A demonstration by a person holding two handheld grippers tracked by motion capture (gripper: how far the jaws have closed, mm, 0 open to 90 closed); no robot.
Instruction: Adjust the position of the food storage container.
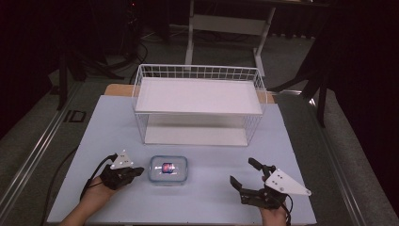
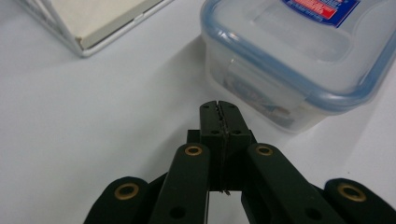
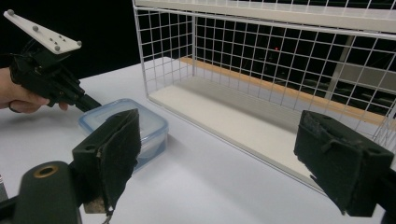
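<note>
On top of the plastic box (image 1: 168, 170) there's a red/blue/white label, best seen in the left claw view (image 2: 322, 10); print is cut off at the frame edge and too blurry to read, prob. a brand sticker. Box is clear w/ a pale blue rim and snap-on lid, rounded corners, low and rectangular; some dark stuff shows through the side wall in the left claw view, can't tell what. It sits on the pale surface (image 1: 202, 197), near the front edge, roughly centre, between the two claws and well in front of the wire rack (image 1: 197, 101).

Left claw (image 1: 136, 170) lies just left of the box, tips pointing at it, close but not touching. Its jaws are pressed together w/ nothing between them, as the left claw view shows (image 2: 218, 114). A hand (image 1: 96, 190) holds it from the bottom left; white three-cornered plate on top.

Right claw (image 1: 244, 173) is at the front right of the surface, well apart from the box, jaws spread wide and holding nothing; the right claw view (image 3: 219, 158) looks between them at the rack and box. Right hand (image 1: 273, 215) grips it at the bottom edge.

Rack is white wire w/ a white top shelf and a white base board, standing at the back of the surface.
</note>
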